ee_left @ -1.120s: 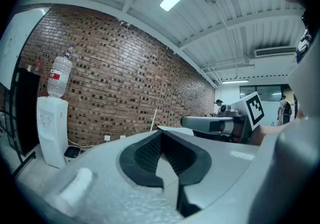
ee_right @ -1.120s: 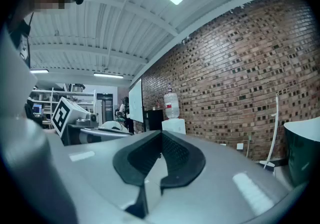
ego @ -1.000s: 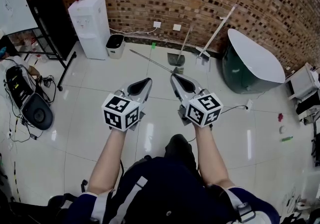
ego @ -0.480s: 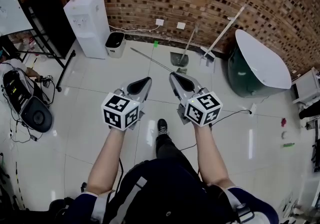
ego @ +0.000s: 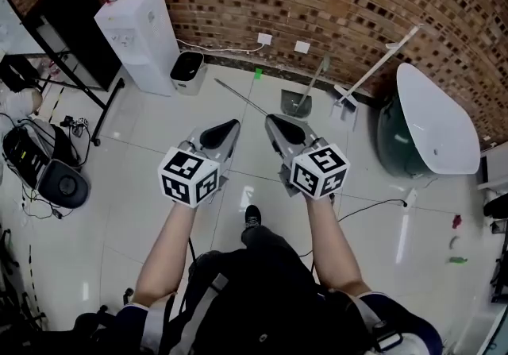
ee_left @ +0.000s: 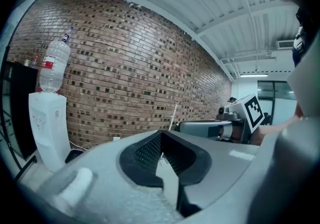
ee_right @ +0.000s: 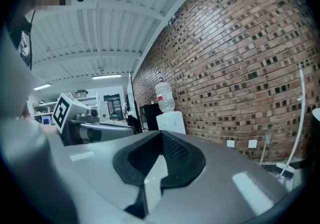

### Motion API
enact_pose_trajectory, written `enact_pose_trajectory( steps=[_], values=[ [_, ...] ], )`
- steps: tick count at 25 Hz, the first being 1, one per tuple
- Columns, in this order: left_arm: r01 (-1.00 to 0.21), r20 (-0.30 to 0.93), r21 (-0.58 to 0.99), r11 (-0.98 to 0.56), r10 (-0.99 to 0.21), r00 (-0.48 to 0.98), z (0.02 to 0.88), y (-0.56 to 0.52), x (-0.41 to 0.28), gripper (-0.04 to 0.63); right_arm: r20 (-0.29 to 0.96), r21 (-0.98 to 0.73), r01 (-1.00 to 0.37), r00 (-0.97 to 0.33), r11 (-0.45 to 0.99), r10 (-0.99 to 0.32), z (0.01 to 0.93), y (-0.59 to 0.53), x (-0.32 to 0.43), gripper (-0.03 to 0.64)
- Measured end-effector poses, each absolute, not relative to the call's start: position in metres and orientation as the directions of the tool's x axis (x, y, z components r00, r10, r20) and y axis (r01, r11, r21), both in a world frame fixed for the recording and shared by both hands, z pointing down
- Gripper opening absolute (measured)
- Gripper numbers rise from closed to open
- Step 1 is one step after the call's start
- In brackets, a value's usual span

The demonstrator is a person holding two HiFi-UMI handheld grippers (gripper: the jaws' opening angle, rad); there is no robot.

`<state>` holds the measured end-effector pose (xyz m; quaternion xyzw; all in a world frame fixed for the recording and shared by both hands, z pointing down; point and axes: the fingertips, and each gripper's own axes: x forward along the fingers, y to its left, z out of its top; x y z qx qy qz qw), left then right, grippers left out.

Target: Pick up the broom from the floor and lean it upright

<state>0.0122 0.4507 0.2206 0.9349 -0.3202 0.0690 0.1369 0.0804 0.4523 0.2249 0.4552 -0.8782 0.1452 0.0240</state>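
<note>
The broom [ego: 240, 97] lies on the white tiled floor, its thin handle running diagonally from near the wall toward my right gripper [ego: 284, 129], which hides its head end. My left gripper [ego: 221, 135] is held beside the right one, both well above the floor and short of the broom. Both point toward the brick wall, shut and with nothing between their jaws. In the left gripper view the shut left gripper [ee_left: 160, 140] faces the wall; in the right gripper view the right gripper [ee_right: 161, 142] is shut too.
A dustpan [ego: 298, 101] and a white-handled mop [ego: 373, 67] lean at the wall. A green tub under a white tabletop [ego: 432, 119] stands right. A water dispenser [ego: 139, 36] and small bin [ego: 188, 67] stand left; a bag and cables [ego: 59, 183] lie far left.
The person has walked toward the wall, one shoe now showing below the grippers. Both grippers moved forward together, still shut, and the broom lies closer beneath them.
</note>
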Motion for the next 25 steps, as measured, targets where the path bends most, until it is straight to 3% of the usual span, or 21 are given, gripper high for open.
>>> enact_pose_trajectory(
  steps=[12, 25],
  values=[
    [-0.656, 0.267, 0.196, -0.729, -0.604, 0.751, 0.227, 0.329, 0.018, 0.000, 0.165, -0.236, -0.749, -0.658, 0.619, -0.734, 0.228, 0.323, 0.070, 0.000],
    [-0.557, 0.251, 0.237, -0.796, -0.504, 0.826, 0.254, 0.167, -0.010, 0.001, 0.262, -0.212, -0.837, -0.545, 0.504, -0.796, 0.251, 0.162, 0.046, 0.000]
  ],
)
